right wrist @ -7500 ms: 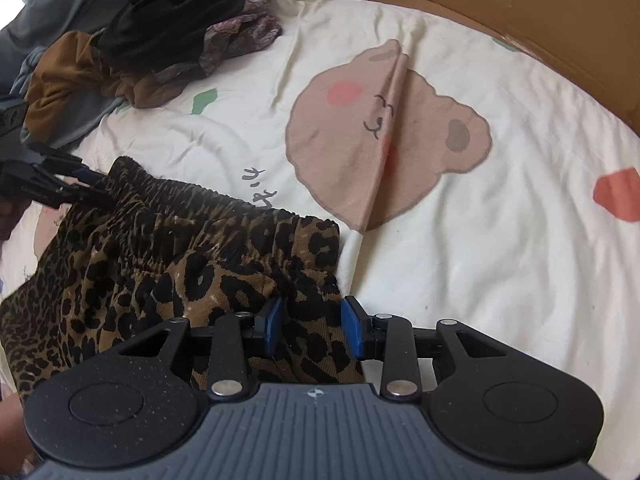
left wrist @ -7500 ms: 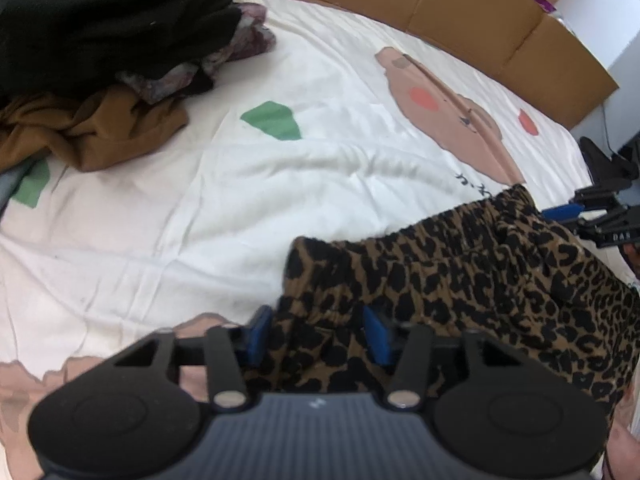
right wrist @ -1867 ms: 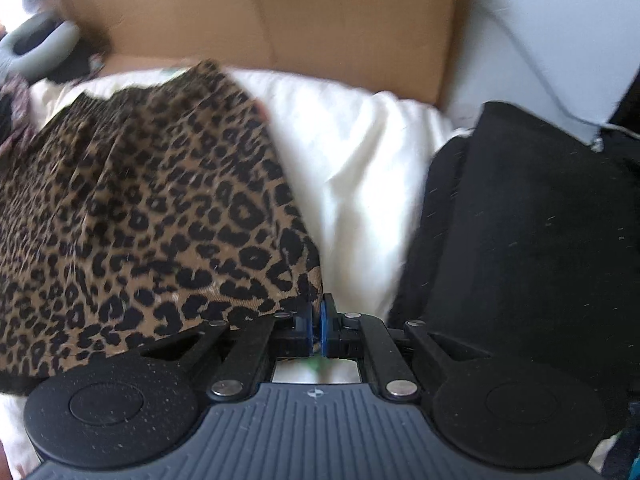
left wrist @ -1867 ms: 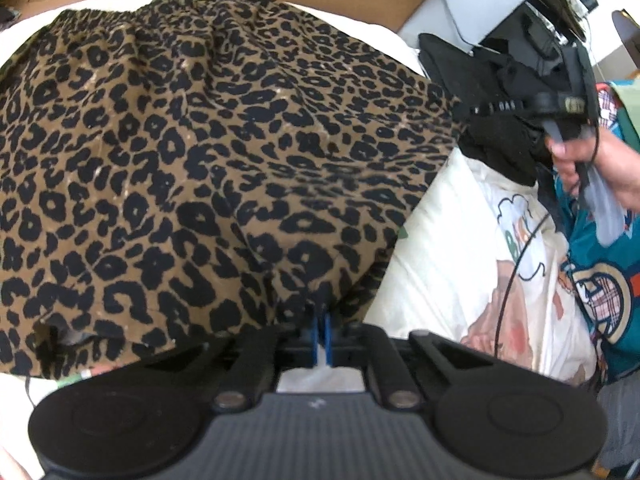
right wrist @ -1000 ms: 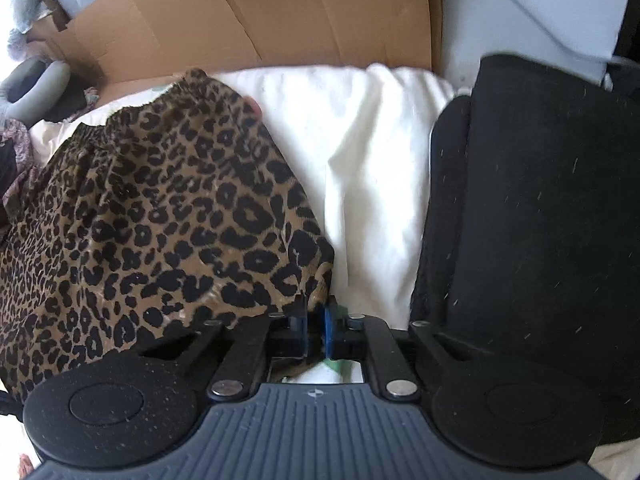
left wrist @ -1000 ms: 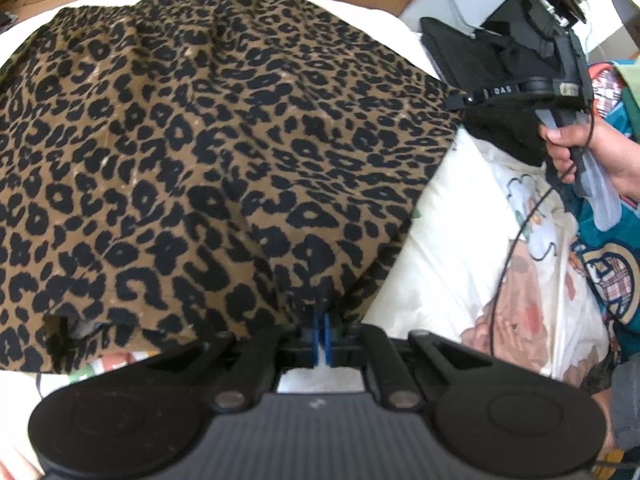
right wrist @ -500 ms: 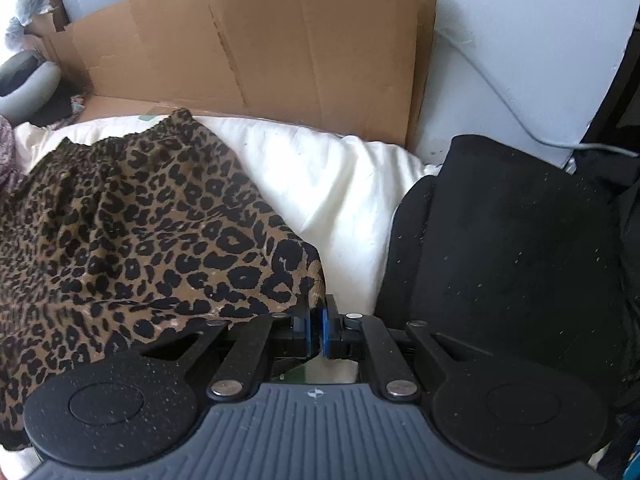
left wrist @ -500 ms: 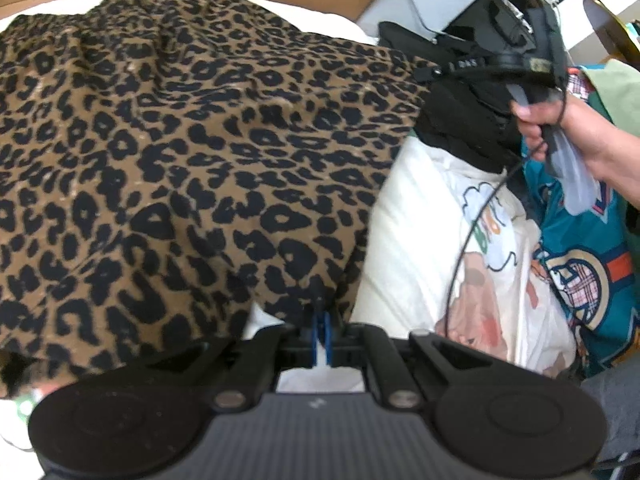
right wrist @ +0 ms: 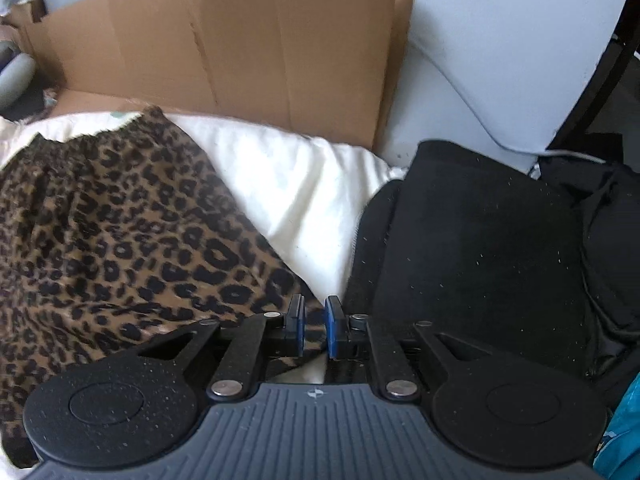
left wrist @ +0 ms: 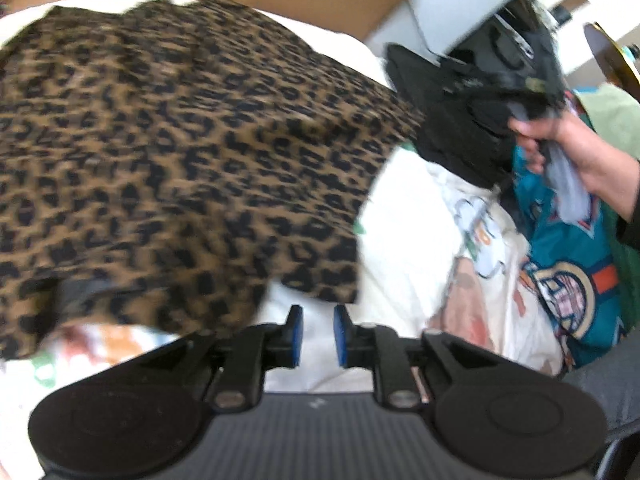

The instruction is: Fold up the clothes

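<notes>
Left hand-held gripper (left wrist: 315, 336): blue pads parted with a clear gap, nothing between them. The hem of the leopard-print garment (left wrist: 172, 152) hangs just beyond the tips, not pinched. Frame is motion-blurred.

Right hand-held gripper (right wrist: 314, 330): pads slightly apart, narrower gap than the left. A bit of leopard fabric shows in and under the gap, but the pads aren't closed on it; can't tell if it touches either pad.

The garment lies spread on the bed's white printed sheet (left wrist: 404, 248), filling the left and centre of the left wrist view. In the right wrist view it covers the left half (right wrist: 120, 240), with its gathered edge at the far end near the cardboard (right wrist: 240, 52) standing along the far side of the bed.

Right of the garment: a strip of bare white sheet (right wrist: 304, 200), then a black folded piece of cloth (right wrist: 472, 248).

In the left wrist view the person's right hand (left wrist: 560, 140) sits far right, gripping the other gripper's handle, with a teal printed top (left wrist: 568, 264) below it.
</notes>
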A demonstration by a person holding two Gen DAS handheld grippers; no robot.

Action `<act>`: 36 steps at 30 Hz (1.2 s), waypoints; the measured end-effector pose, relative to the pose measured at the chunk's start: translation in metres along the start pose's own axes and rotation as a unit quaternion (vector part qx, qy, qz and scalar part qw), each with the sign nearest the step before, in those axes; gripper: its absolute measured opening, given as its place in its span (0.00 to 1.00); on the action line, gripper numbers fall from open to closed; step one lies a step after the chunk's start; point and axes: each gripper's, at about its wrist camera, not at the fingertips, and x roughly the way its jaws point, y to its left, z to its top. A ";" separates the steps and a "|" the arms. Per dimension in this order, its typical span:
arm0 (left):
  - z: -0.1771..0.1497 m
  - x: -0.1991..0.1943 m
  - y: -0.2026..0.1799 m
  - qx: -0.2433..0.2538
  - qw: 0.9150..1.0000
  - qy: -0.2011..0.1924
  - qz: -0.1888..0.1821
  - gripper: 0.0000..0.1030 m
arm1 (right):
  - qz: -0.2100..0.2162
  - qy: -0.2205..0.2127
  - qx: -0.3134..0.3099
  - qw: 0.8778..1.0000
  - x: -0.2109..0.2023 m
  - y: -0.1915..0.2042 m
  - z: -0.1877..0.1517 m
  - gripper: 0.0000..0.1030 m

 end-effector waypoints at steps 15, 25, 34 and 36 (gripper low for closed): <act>-0.018 -0.007 0.041 -0.061 0.997 -0.030 0.030 0.35 | 0.096 -0.009 -0.003 0.995 -0.030 0.058 0.002 0.10; -0.023 0.008 0.034 -0.040 0.999 -0.032 0.014 0.04 | 0.208 0.026 -0.045 0.977 -0.028 0.120 -0.013 0.10; -0.022 -0.008 0.016 0.022 0.999 -0.046 0.020 0.03 | 0.331 0.108 -0.083 0.934 -0.031 0.175 -0.043 0.21; -0.025 -0.004 0.015 0.025 0.999 -0.044 0.016 0.03 | 0.346 0.122 -0.079 0.927 -0.029 0.182 -0.049 0.31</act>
